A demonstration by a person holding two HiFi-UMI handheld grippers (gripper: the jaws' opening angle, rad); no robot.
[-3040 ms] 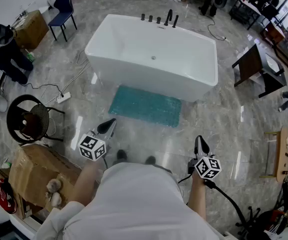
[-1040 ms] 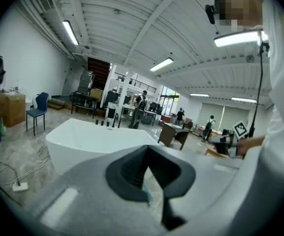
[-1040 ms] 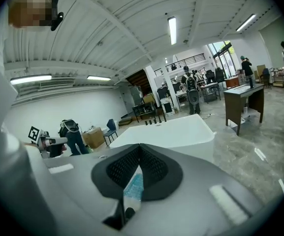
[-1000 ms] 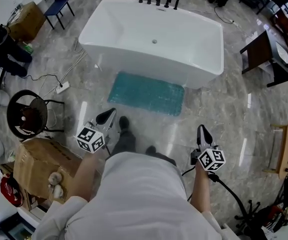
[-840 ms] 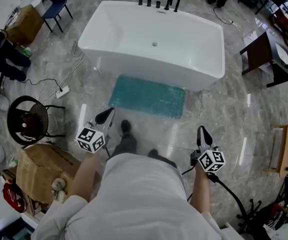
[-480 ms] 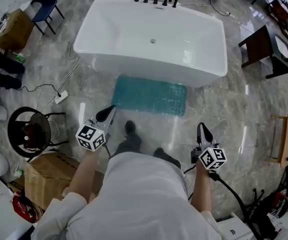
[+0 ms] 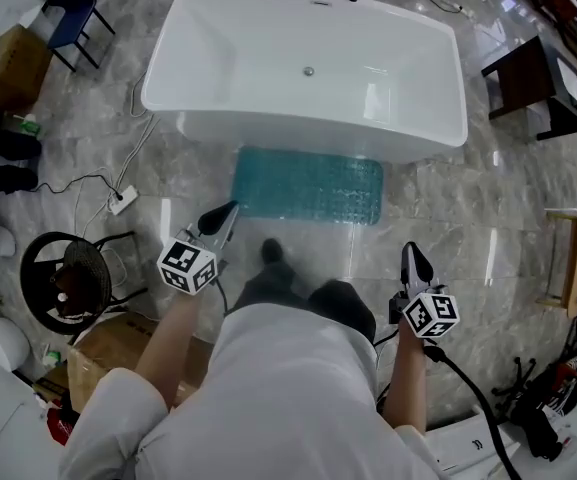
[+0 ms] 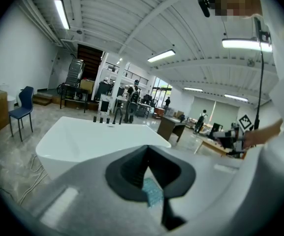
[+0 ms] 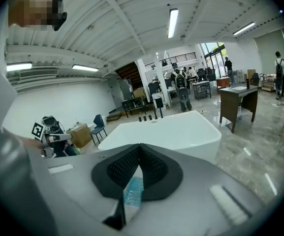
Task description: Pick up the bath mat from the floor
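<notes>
Marble floor (image 7: 448,218), bath mat (image 7: 308,185) ahead of left claw (image 7: 226,211) and right claw (image 7: 413,258), both closed, empty. Getting-close step; next bend down, open.

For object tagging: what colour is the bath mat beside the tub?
Teal, with a bubbly textured surface. The bath mat shows best in the head view.

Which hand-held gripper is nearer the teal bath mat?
The left hand-held gripper: its tip lies beside the bath mat's left corner; the right hand-held gripper sits farther off.
</notes>
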